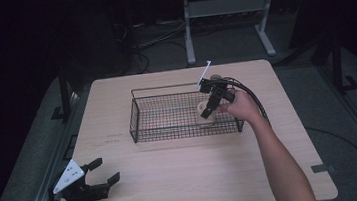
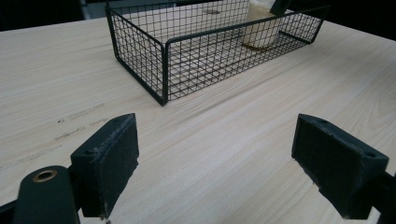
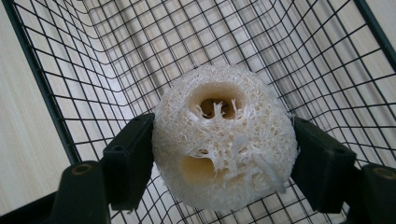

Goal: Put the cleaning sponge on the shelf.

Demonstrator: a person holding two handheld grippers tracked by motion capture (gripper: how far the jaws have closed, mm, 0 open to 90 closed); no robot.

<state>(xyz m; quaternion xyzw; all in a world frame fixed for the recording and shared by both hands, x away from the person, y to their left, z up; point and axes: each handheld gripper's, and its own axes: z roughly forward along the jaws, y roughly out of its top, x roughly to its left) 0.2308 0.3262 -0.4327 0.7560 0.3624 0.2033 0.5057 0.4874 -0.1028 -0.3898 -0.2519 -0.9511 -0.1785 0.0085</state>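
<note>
Right gripper (image 1: 211, 108) is clamping the loofah (image 3: 224, 137) inside the wire basket's (image 1: 138, 116) right end, probably about to release it, while the left gripper (image 1: 104, 171) is idling open near-left.

My right gripper (image 3: 224, 163) clamps a pale, fibrous loofah (image 3: 224, 140), its two holes facing me, inside the black wire basket's (image 1: 140, 112) right end.

Wooden table (image 1: 185, 180), metal desk legs (image 1: 188, 34) behind
</note>
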